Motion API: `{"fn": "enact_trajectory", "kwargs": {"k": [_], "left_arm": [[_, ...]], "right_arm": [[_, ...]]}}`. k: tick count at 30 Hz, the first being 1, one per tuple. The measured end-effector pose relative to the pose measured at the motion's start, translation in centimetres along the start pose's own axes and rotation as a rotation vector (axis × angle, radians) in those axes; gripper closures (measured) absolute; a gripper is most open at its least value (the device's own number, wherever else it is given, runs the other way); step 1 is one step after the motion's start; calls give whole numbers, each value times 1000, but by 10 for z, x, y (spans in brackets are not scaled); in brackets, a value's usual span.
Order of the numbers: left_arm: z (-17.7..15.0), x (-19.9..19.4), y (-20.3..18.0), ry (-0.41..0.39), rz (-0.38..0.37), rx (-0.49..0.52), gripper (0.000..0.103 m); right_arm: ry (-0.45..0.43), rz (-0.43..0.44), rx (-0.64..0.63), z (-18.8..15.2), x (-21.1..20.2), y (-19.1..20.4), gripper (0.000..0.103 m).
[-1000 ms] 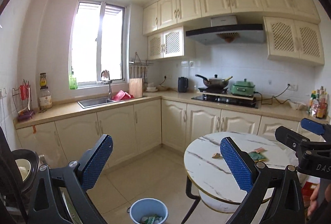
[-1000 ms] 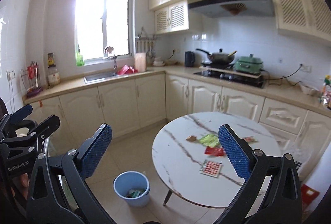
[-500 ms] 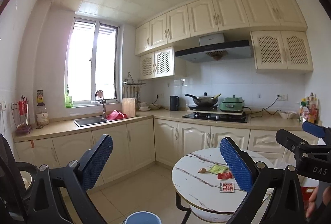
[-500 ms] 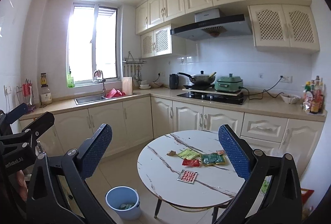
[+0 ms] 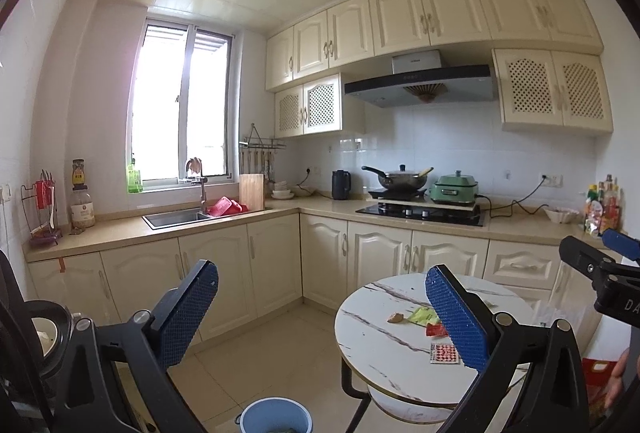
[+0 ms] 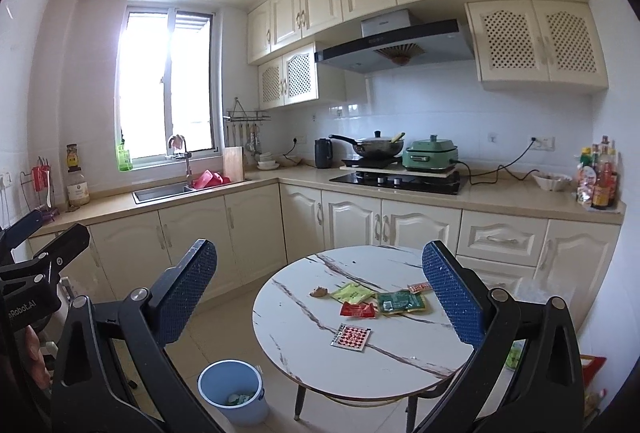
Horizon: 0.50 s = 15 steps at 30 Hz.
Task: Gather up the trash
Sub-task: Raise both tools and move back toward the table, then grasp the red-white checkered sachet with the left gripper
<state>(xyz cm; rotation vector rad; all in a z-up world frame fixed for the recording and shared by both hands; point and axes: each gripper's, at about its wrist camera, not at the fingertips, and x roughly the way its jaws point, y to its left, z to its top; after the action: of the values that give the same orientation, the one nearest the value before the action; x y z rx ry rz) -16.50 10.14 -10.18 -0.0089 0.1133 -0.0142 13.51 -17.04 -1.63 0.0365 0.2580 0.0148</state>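
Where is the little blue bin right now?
The blue bin stands on the floor left of the round table, low in both views.

— Was any lettering legible?

— White letters "DA" were seen on the right gripper (image 5: 618,303), cut off by the picture's edge in the left wrist view. In the right wrist view "nRobot.AI" was read on the left gripper (image 6: 28,307), its start cut off at the edge.

— Were the packets or bottles read?

— No. Print on the packets (image 6: 401,302) on the table (image 6: 304,337) was too small to be read, and the labels on the jar (image 6: 77,189) and the sauce bottles (image 6: 600,181) were blurred. A mark on the hood (image 6: 385,21) could not be made out.
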Motion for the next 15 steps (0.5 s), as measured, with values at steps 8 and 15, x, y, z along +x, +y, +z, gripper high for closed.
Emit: {"fn": "enact_trajectory", "kwargs": {"k": [8,15], "left_arm": [[6,100,-19,169,-44,-16,1],[-2,205,-68,349,-135,26,1]], "right_arm": [[129,-103,34,-26,60,-51,0],[316,-168,86,-81,132,-104,0]]}}
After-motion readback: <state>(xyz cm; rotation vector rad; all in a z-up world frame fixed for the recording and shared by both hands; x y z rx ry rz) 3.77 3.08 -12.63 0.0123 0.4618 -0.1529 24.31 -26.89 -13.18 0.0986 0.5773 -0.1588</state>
